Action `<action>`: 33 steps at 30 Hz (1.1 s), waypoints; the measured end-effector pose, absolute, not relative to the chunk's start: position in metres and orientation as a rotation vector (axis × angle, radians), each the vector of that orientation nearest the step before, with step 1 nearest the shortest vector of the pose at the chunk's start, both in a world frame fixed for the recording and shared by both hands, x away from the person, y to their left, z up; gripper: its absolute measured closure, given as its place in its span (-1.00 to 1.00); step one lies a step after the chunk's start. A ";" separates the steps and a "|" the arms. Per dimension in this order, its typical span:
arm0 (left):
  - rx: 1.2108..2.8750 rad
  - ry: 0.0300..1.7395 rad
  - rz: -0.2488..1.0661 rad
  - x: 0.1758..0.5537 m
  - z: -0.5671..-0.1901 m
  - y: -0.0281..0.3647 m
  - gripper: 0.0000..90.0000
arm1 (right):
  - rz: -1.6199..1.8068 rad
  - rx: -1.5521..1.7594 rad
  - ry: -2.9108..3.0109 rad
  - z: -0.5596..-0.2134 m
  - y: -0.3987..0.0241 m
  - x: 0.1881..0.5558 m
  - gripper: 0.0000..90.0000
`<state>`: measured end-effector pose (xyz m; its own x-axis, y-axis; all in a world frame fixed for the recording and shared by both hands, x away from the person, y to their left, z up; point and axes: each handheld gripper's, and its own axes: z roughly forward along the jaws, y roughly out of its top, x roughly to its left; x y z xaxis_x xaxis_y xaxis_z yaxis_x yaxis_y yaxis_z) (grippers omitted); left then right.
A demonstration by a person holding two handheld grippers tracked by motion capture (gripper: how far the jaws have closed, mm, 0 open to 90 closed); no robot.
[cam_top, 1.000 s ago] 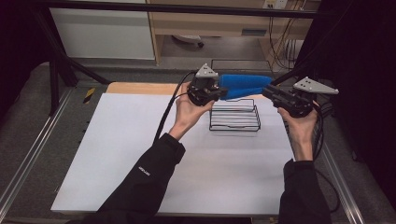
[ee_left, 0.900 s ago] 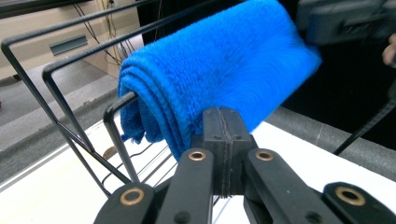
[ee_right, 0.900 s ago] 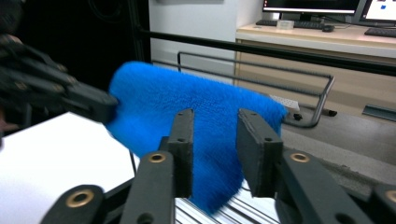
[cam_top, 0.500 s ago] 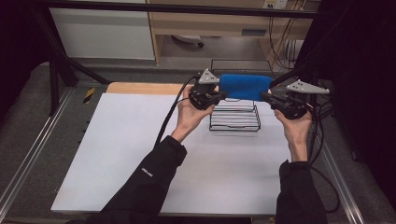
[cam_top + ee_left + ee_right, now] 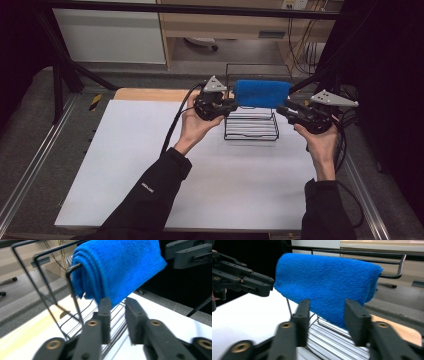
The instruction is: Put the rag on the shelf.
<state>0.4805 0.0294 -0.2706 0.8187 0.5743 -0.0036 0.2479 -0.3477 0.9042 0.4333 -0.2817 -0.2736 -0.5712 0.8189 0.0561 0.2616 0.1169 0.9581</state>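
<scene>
- Fingers of the left gripper stand parted with a narrow gap; nothing is clamped between the pads. Its jaws have just been opening, and the lower edge of the blue towel hangs just beyond the tips, not pressed by them.
- Fingers of the right gripper likewise stand apart, wider than the left pair. Its jaws have just been opening. The towel's lower fold shows through the gap beyond the pads; no pad is seen pressing on it.
- Towel position: the folded blue towel is draped over the top bar of the black wire rack. It hangs down both sides of the bar, clear of the rack's floor.
- In the left gripper view the towel's rolled end faces the camera, with the rack's upright wires just beside it to the left.
- In the right gripper view the top bar runs out past the towel's right end, and the slatted rack floor lies below.
- Gripper placement, high view: the left gripper sits at the towel's left end, the right gripper at its right end, both level with the towel and pointing inward at it.
- Each gripper is held in a hand; dark sleeves enter from the bottom edge.
- Rack stands on the white table surface, toward the far edge, near a strip of bare wood.
- Cables trail from both grippers toward the person.
</scene>
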 end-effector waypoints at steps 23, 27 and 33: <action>2.006 0.809 0.439 0.427 -0.326 0.172 -0.59 | 1.480 1.070 2.048 -0.306 -0.246 0.409 -0.91; 1.995 0.833 0.444 0.415 -0.341 0.195 -0.68 | 1.471 1.092 2.080 -0.322 -0.242 0.406 -0.94; 1.978 0.866 0.439 0.399 -0.364 0.224 -0.77 | 1.445 1.116 2.120 -0.348 -0.240 0.399 -0.97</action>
<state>0.3994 0.2243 -0.3644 0.6911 0.7220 -0.0329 0.4008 -0.3450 0.8487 0.3989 -0.2402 -0.3476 -0.6328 0.7608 0.1443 0.4127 0.1736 0.8941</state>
